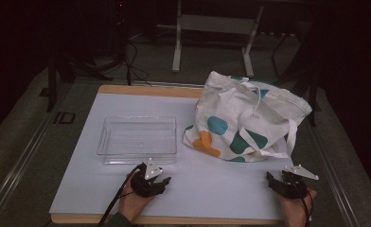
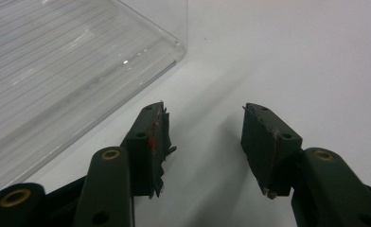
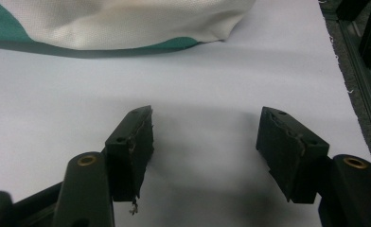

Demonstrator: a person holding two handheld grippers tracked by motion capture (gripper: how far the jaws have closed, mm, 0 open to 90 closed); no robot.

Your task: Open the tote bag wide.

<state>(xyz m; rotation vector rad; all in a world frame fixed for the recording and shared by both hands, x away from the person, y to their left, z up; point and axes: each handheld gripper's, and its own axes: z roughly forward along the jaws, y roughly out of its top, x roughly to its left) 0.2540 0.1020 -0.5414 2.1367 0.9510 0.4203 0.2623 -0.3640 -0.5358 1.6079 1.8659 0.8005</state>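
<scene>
Resting near the table's (image 1: 221, 189) front edge, the left gripper (image 1: 161, 182) gapes empty just before the clear tray (image 1: 137, 139). Near the front right corner, the right gripper (image 1: 276, 178) stands wide, empty, with the spotted tote bag (image 1: 245, 118) beyond it toward the far right corner, nothing between.

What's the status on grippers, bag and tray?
Left gripper open, empty, near the clear tray. Right gripper open, empty, short of the tote bag. Bag untouched. Nothing in the way.

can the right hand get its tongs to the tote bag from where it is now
Probably yes: the right tongs are open and empty, and only bare white table lies between them and the tote bag.
</scene>
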